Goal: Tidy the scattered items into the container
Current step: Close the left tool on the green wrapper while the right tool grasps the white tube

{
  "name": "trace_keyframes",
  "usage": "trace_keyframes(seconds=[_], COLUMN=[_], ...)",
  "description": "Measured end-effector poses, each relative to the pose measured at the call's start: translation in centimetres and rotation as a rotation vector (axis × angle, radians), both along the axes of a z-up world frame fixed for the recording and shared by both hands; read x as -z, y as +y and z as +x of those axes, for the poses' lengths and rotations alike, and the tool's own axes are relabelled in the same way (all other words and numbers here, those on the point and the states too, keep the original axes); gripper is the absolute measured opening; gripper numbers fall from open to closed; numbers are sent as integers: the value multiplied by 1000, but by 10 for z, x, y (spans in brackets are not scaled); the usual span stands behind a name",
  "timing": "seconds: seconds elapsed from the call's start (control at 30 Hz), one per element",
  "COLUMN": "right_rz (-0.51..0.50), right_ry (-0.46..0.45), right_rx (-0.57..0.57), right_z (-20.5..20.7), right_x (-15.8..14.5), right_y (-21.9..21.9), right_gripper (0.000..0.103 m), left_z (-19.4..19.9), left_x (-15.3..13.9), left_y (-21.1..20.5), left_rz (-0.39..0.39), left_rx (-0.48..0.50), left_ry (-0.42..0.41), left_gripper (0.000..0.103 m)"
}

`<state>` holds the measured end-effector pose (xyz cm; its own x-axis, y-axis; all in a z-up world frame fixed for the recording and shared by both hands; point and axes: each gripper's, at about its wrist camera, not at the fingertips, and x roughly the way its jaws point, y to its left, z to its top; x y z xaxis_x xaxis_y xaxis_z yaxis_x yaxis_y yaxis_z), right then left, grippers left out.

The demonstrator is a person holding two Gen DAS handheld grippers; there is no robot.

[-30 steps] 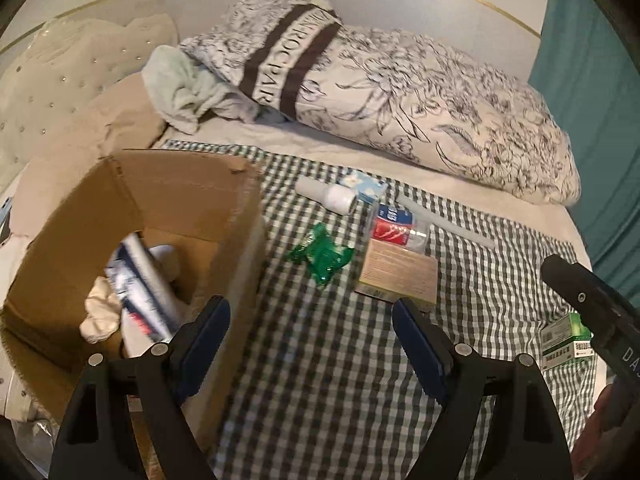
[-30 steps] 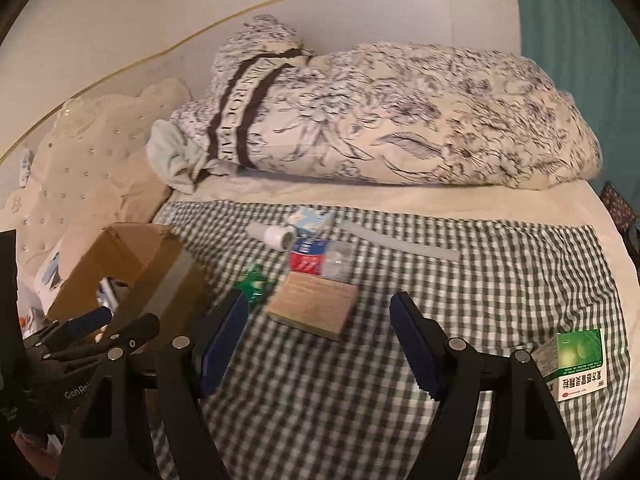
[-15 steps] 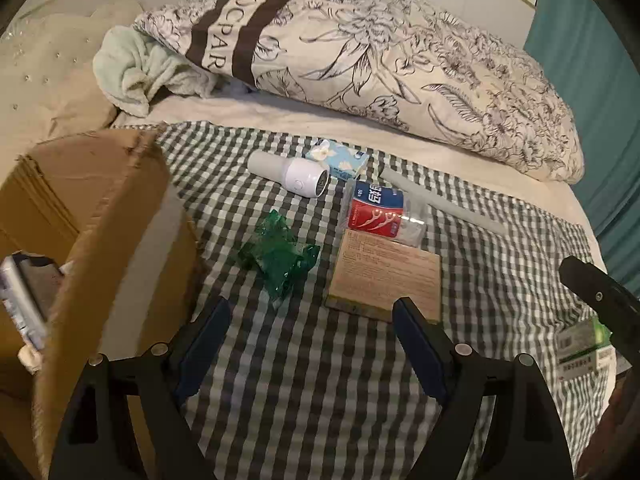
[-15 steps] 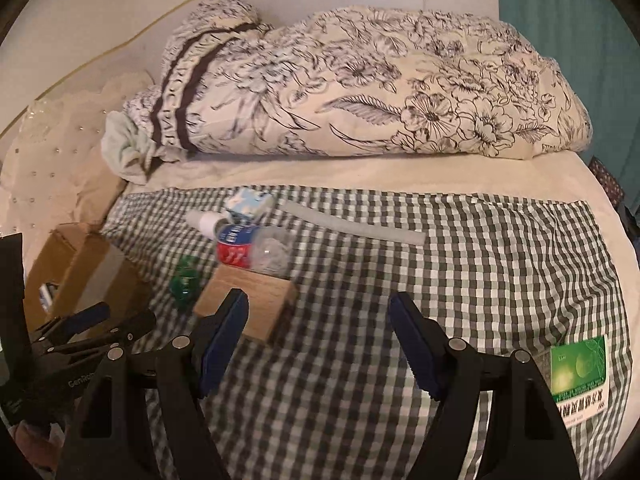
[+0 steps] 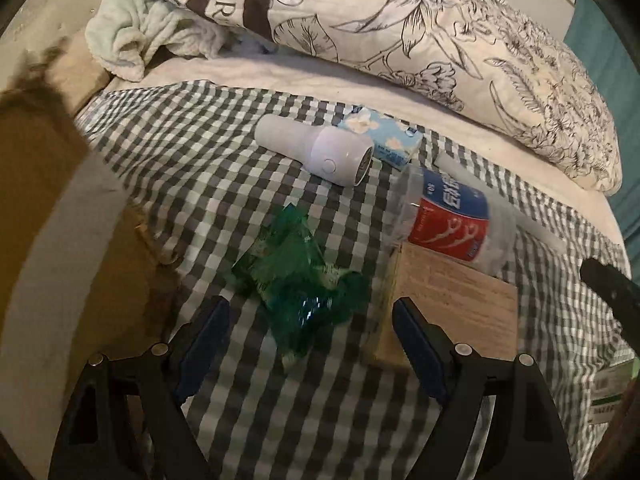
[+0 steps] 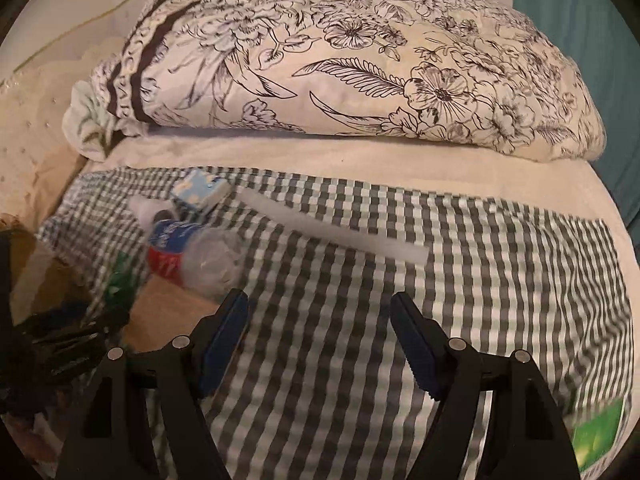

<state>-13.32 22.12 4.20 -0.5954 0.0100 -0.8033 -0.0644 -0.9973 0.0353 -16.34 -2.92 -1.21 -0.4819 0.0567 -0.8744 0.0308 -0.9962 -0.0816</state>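
Green and crinkled, the wrapper [image 5: 298,276] lay just ahead of our left gripper [image 5: 311,320], whose jaws stood wide with nothing between them. A second before, that view took in the whole open box and the things already in it; by this moment we had come down and forward, so that only the box's cardboard wall [image 5: 44,208] filled the left edge and the wrapper loomed large. We judged this the approach to the next pick, the wrapper being the nearest loose item. Beyond it lay a white bottle [image 5: 316,152] touching a blue tissue pack [image 5: 384,140], and to the right a clear tub with a red and blue label [image 5: 452,220] rested against a flat brown carton [image 5: 452,304]. All of them sat on a green checked cloth [image 5: 192,160] spread over a pale sheet, with a floral pillow [image 5: 420,32] and a mint towel [image 5: 136,36] behind.

In the right wrist view our right gripper [image 6: 319,332] was likewise spread and empty, hanging over bare cloth [image 6: 500,272]. It too had dropped closer: the cluster of items had slid to the left edge, and a pale strip [image 6: 332,226] now lay just ahead of its jaws. A green card [image 6: 598,432] stayed at the lower right corner. A teal curtain [image 6: 580,0] hung beyond the pillow [image 6: 360,68], and a tufted headboard [image 6: 28,120] stood at the left.
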Motion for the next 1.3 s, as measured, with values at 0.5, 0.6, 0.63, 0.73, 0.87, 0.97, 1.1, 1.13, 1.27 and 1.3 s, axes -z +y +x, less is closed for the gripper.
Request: trace_keyframes(seconds=[0.5,0.6,0.63,0.73,0.87,0.97,1.1,1.13,1.27,1.3], right_rz=[47,65,69,89,113,163,193,203,275,284], right_ry=[-25,-24,-24,-34,-103,-101,-107,-106,-86,-82], right_rx=[-33,-59,-66,-80,-95,-107,-110,-105,-56,-47], right_z=[-63,-74,-77,-91,-106,-108,-108,-107,-99,-96], right_x=[36,44,47,57,74,76,79,79,75,74], right_y=[2,-1,-1,1,2,-4,-9,-10,-9,-7], right_gripper=[73,73,73,73,73,73,66,52,13,7], left_z=[-23,-24,-23,-24,-21,-20,-17,-16,-12,-9], left_x=[18,20,22,26,31,31,28,27,22,19], left_y=[2,0,-1,-5,-7,-9,-10,-10,-14,-14], left_rz=[-55,-23,-8,-4,-28,-26,-30,-31,0,3], left_rx=[-17,-14,-13,-23,-16,-19,-15,-13,-20,-16], left_ry=[25,4,-1,-15,-15,-12,2,2,1,1], left_gripper=[86,85,85,70,66,63,51,51,46,46])
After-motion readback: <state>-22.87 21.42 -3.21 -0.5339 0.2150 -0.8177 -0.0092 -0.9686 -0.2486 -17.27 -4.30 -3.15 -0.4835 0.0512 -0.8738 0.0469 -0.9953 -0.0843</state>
